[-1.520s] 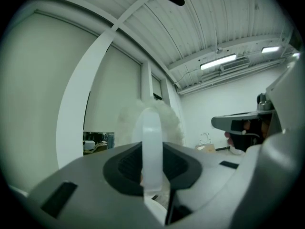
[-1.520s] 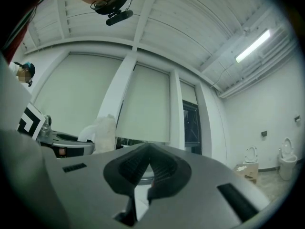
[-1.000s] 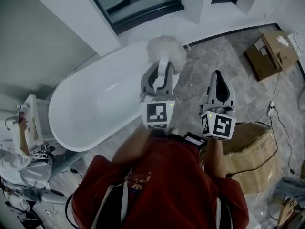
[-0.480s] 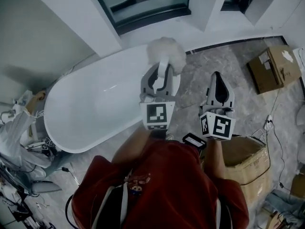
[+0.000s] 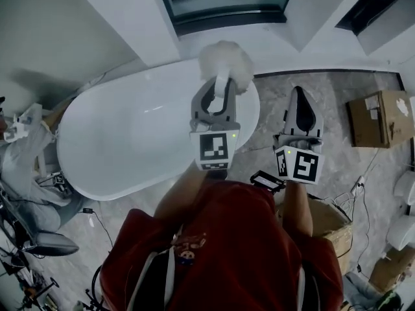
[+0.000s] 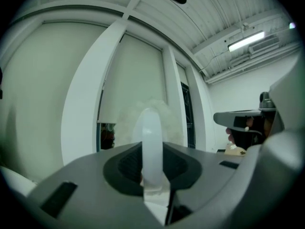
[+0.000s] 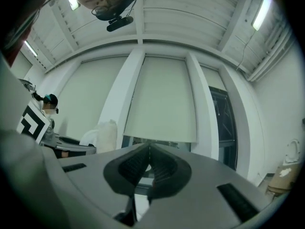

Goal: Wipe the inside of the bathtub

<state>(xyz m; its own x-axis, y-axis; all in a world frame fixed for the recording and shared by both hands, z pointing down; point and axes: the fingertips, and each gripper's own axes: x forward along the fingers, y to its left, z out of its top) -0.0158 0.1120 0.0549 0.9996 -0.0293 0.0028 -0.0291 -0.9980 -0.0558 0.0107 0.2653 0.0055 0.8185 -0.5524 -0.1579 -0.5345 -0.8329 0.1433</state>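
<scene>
With the left gripper (image 5: 221, 91) clamped on the white handle (image 6: 151, 142) of the fluffy duster (image 5: 225, 62) and the right gripper (image 5: 300, 97) closed empty beside it, tip the fluff down into the bathtub (image 5: 123, 141) below the left jaws and sweep in steady, overlapping strokes.

Left gripper (image 5: 221, 89): centre of frame in the head view, pointing up-frame. Jaws clamped on a white duster handle (image 6: 152, 142). Left marker cube (image 5: 214, 149) at its near end.
Left forearm (image 5: 183, 193): bare, running down-frame into a red sleeve (image 5: 139, 238).
Right gripper (image 5: 300, 96): right of centre, roughly level with the left and apart from it. Jaws pressed together, nothing between them. Right marker cube (image 5: 298, 165) at its near end.
Right forearm (image 5: 295, 209): bare, directly below its cube.
</scene>
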